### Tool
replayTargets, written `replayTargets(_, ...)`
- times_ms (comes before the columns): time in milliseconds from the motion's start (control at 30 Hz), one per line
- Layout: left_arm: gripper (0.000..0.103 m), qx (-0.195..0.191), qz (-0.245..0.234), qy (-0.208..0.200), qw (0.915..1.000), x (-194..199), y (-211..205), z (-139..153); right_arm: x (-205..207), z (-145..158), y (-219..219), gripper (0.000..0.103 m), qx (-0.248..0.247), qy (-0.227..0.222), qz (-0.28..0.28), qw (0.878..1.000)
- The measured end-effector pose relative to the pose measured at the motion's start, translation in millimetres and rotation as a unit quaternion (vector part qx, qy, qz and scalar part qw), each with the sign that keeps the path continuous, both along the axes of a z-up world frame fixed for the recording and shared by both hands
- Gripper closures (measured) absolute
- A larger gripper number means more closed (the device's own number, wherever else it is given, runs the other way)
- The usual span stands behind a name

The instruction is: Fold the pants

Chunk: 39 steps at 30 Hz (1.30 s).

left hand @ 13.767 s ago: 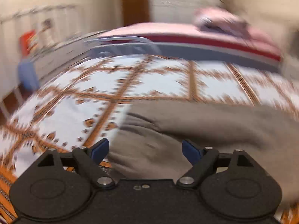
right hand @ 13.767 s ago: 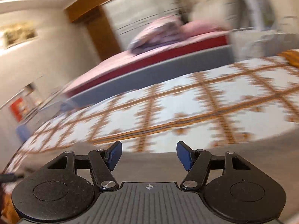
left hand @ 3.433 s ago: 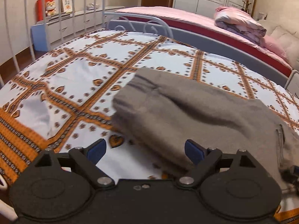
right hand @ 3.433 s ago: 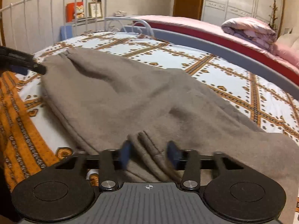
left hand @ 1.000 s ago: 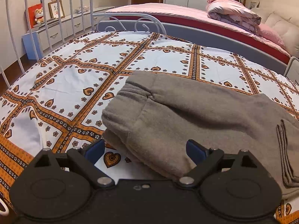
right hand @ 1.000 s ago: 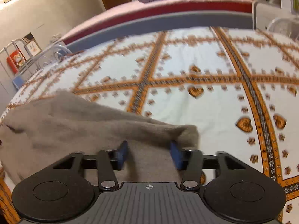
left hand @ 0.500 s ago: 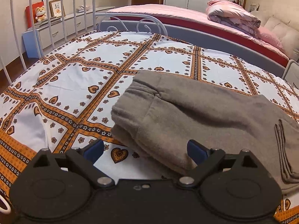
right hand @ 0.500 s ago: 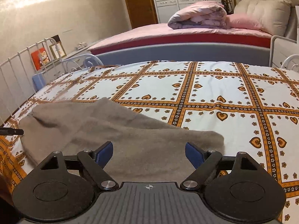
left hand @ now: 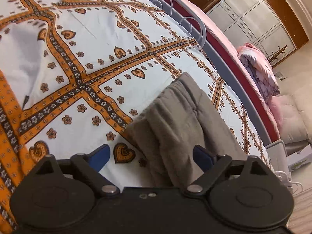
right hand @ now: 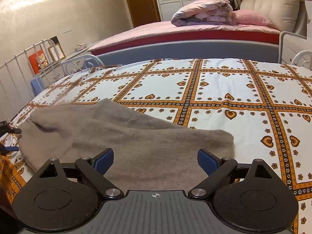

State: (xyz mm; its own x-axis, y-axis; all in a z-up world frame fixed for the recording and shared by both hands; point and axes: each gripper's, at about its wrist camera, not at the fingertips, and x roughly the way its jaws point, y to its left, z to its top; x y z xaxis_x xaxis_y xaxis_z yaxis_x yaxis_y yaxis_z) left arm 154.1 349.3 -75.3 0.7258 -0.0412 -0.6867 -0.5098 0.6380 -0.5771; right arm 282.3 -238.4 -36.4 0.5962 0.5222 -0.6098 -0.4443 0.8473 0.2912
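so the pants (right hand: pixel 124 134) are lying folded on the bed (right hand: pixel 224 85), sitting toward its near edge, and the bundle is running long side to side across the right wrist view. One end is pointing at the left rail side, the rounded end is pointing right

the right gripper (right hand: pixel 155 160) is hanging just above the middle-to-right part of the fabric, jaws spread wide and gripping nothing. The rounded right end is sitting just past its right finger, so that end is the one closest to it

the left gripper (left hand: pixel 150 157) is also wide open and empty, and its camera is tilting hard. From there the gathered end of the pants (left hand: pixel 175 120) is coming in between the fingers but off toward the right one, with bare sheet under the left finger. In the right view you can just catch the left gripper's tips (right hand: pixel 9 138) poking in at the frame's left edge, right beside that end

my read: each hand is closest to its own end of the long axis. If another fold is coming it's probably going end over end along that axis, right end carried over toward the left one. Can't tell from here whether it's already small enough to call done
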Motion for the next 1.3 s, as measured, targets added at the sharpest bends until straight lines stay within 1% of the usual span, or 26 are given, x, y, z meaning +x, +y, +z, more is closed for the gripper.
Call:
replayTargets(100, 0.02, -0.011, -0.019, -0.033, 0.9992, 5.4, 6.2, -6.7, 0.1, -2.7, 2.1, 0.01, -0.002, 0.004, 0.002, 1.0)
replayTargets(133, 0.025, -0.008, -0.027, -0.043, 0.9987, 8.2, 7.7, -7.9, 0.4, -3.9, 2.6, 0.01, -0.002, 0.005, 0.0, 1.0)
replayTargets(167, 0.037, 0.003, -0.032, -0.048, 0.9983, 10.5, 8.4, -7.4, 1.4, -5.1, 3.2, 0.01, 0.0, 0.008, -0.003, 1.0)
replayTargets(200, 0.061, 0.013, -0.038, -0.05, 0.9979, 13.5, 8.9, -5.4, 3.1, -6.0, 5.6, 0.01, 0.001, 0.011, -0.006, 1.0)
replayTargets(233, 0.066, 0.019, -0.045, -0.057, 0.9972, 15.7, 9.8, -2.5, 4.6, -6.3, 11.4, 0.01, 0.0, 0.01, -0.007, 1.0)
replayTargets(333, 0.072, 0.034, -0.057, -0.068, 0.9955, 15.1, 6.5, 3.4, 5.4, -1.6, 39.7, 0.01, -0.001, 0.001, 0.016, 1.0)
replayTargets(400, 0.072, 0.033, -0.063, -0.086, 0.9938, 9.0, 6.3, 10.2, -0.8, 3.8, 68.3, 0.01, -0.004, -0.016, 0.052, 0.999)
replayTargets(433, 0.072, 0.037, -0.068, -0.093, 0.9927, 5.7, 4.2, 13.4, -6.9, 5.9, 85.8, 0.01, -0.013, -0.032, 0.071, 0.997)
replayTargets(467, 0.072, 0.047, -0.072, -0.089, 0.9923, 4.7, 1.9, 14.7, -11.5, 6.2, 99.9, 0.01, -0.023, -0.042, 0.086, 0.995)
replayTargets(533, 0.072, 0.062, -0.072, -0.061, 0.9936, 7.7, -0.2, 9.7, -19.4, -0.4, 128.6, 0.01, -0.045, -0.054, 0.108, 0.992)
replayTargets(567, 0.072, 0.067, -0.072, -0.047, 0.9941, 9.3, -0.1, 6.1, -21.4, -9.1, 142.0, 0.01, -0.068, -0.052, 0.119, 0.989)
replayTargets(600, 0.072, 0.067, -0.072, -0.045, 0.9942, 10.0, 0.2, 5.1, -22.1, -24.8, 157.8, 0.01, -0.117, -0.037, 0.129, 0.984)
replayTargets(633, 0.073, 0.064, -0.07, -0.049, 0.9943, 8.6, 0.5, 7.6, -22.8, -37.6, 167.6, 0.008, -0.146, -0.026, 0.132, 0.98)
replayTargets(667, 0.073, 0.059, -0.067, -0.064, 0.994, 7.0, -0.1, 12.2, -23.9, -38.6, 166.0, 0.006, -0.132, -0.03, 0.122, 0.983)
replayTargets(700, 0.075, 0.058, -0.068, -0.083, 0.9925, 5.0, -1.6, 17.3, -21.4, -33.8, 161.6, 0.006, -0.118, -0.021, 0.114, 0.986)
replayTargets(733, 0.076, 0.064, -0.071, -0.098, 0.9906, 3.7, -5.9, 24.3, -19.6, -28.0, 154.0, 0.006, -0.101, -0.016, 0.105, 0.989)
replayTargets(800, 0.077, 0.076, -0.082, -0.127, 0.9856, 3.4, -17.9, 37.8, -19.5, -13.0, 130.5, 0.006, -0.054, -0.03, 0.078, 0.995)
replayTargets(867, 0.077, 0.092, -0.096, -0.143, 0.9808, 5.4, -35.7, 52.7, -15.4, -0.3, 105.7, 0.006, -0.034, -0.029, 0.053, 0.998)
replayTargets(933, 0.077, 0.119, -0.124, -0.16, 0.9721, 9.8, -63.9, 72.6, -10.1, 9.4, 82.8, 0.006, -0.026, -0.028, 0.03, 0.999)
replayTargets(1000, 0.078, 0.129, -0.158, -0.182, 0.9621, 16.6, -97.0, 90.1, -5.3, 15.4, 58.4, 0.006, -0.013, -0.021, 0.004, 1.0)
replayTargets(1033, 0.082, 0.132, -0.173, -0.19, 0.9574, 20.6, -114.4, 96.2, 0.8, 18.7, 48.1, 0.006, -0.003, -0.014, -0.008, 1.0)
replayTargets(1100, 0.082, 0.138, -0.21, -0.194, 0.9483, 36.1, -154.0, 101.7, 7.5, 23.6, 25.2, 0.006, 0.019, -0.005, -0.042, 0.999)
replayTargets(1167, 0.082, 0.144, -0.249, -0.184, 0.9398, 56.5, -195.8, 99.2, 11.9, 27.5, 2.7, 0.006, 0.045, 0.007, -0.078, 0.996)
replayTargets(1233, 0.082, 0.146, -0.27, -0.164, 0.9375, 72.8, -226.1, 90.2, 13.2, 28.2, -23.2, 0.006, 0.068, 0.022, -0.11, 0.991)
replayTargets(1300, 0.082, 0.173, -0.279, -0.138, 0.9344, 84.3, -244.1, 81.2, 8.6, 25.7, -40.8, 0.006, 0.075, 0.03, -0.126, 0.989)
